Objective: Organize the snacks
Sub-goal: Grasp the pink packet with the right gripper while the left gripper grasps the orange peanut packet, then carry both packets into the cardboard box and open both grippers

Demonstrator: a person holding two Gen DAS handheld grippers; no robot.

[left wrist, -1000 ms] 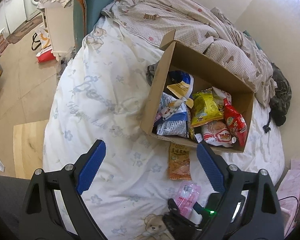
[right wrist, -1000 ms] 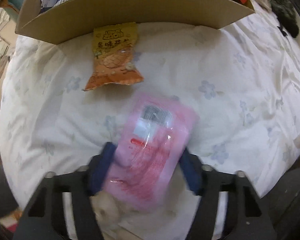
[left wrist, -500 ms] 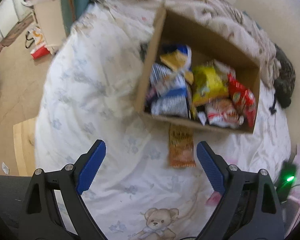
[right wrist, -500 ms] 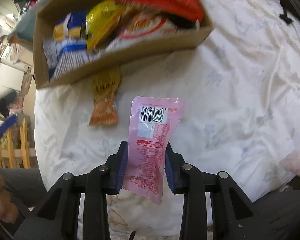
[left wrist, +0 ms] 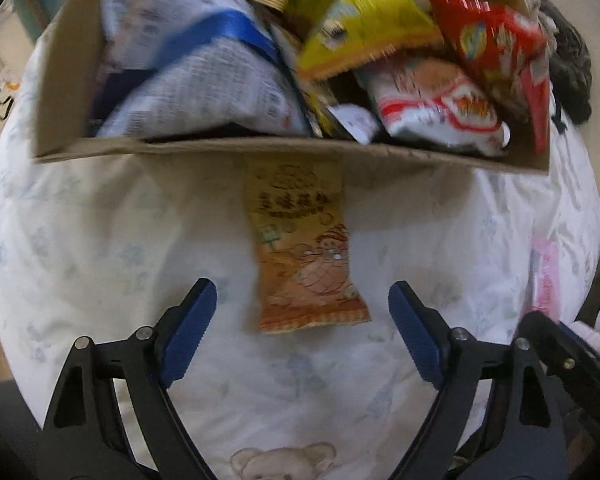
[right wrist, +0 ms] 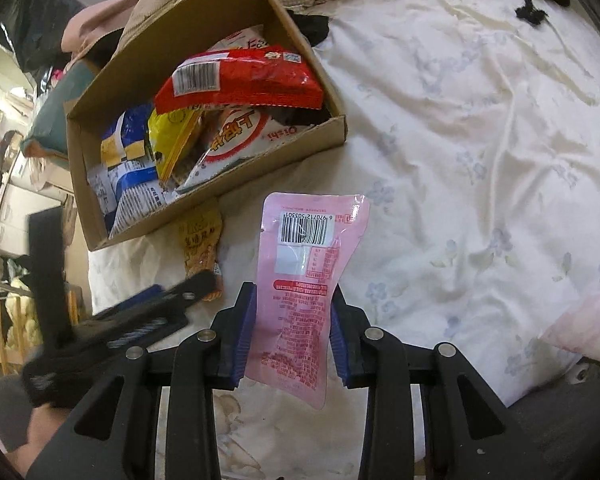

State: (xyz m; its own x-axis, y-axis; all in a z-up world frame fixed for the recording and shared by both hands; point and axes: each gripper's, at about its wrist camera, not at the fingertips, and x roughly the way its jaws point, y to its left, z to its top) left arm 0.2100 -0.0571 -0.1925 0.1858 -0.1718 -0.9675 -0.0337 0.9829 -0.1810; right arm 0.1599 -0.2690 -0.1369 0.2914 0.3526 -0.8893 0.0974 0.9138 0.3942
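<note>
The pink snack pouch could slip, since the right gripper clamps only its lower half while it hangs above the bed. The left gripper is spread wide and holds nothing, poised over the orange snack packet lying against the full cardboard box; it could snag bedding.

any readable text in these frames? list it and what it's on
"6 970712 503301", printed upside down under the barcode on the pink packet held in the right tool.
Small red print lower on that packet: too small to read.
Orange packet on the bed: Chinese characters, too blurred.
Red bag in the cardboard box: barcode and label, illegible.
</note>
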